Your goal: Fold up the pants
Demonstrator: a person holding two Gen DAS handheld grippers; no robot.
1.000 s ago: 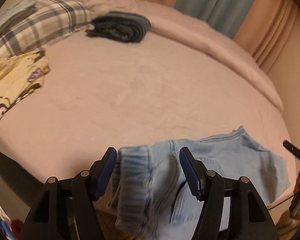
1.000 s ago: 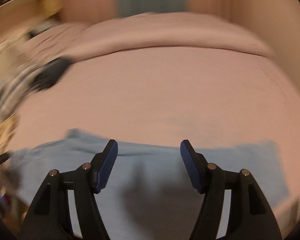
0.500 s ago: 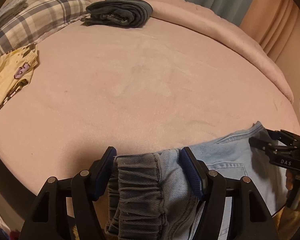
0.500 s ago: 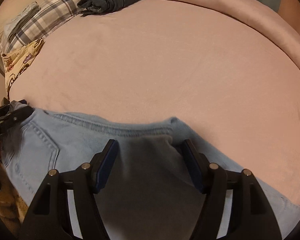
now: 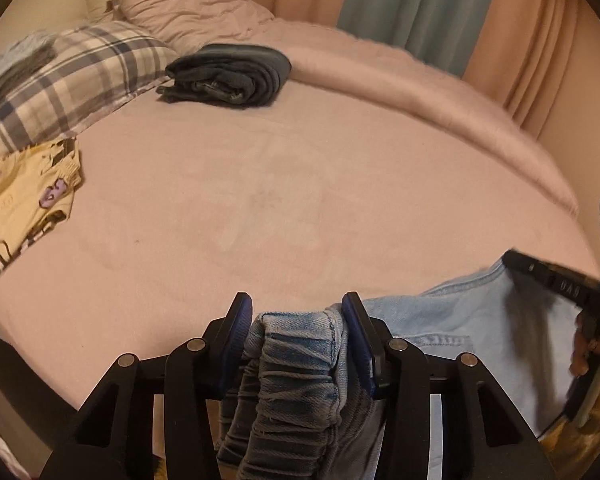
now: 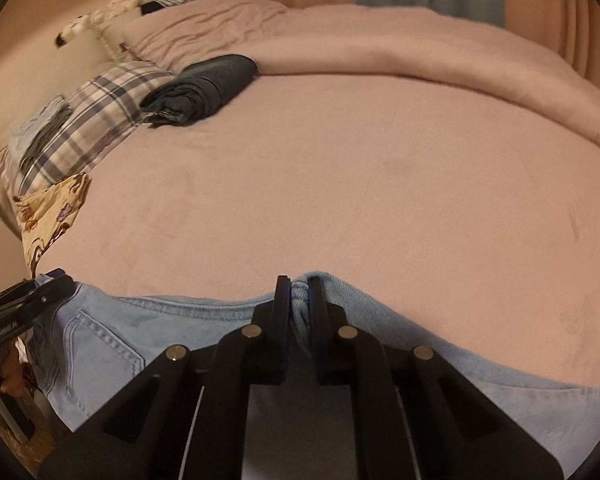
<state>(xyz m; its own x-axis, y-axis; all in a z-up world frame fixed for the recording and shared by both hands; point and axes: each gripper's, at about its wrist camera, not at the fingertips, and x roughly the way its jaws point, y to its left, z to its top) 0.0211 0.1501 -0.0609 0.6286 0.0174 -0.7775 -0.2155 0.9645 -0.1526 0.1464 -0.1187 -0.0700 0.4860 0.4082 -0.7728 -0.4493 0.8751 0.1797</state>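
One pair of light-blue pants point(image 6: 100, 344) lay at the near edge of the bed point(image 6: 340, 200). My left gripper point(image 5: 296, 320) had just closed on its bunched waistband; my right gripper point(image 6: 299, 300) had just pinched its edge. One dark folded garment point(image 5: 228, 76) lay beside one plaid pillow point(image 5: 68, 80).

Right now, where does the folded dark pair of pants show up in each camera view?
Left wrist view: folded dark pants upper left of centre, beside the plaid pillow.
Right wrist view: folded dark pants upper left, right of the plaid pillow.
Shared landmark: that plaid pillow.
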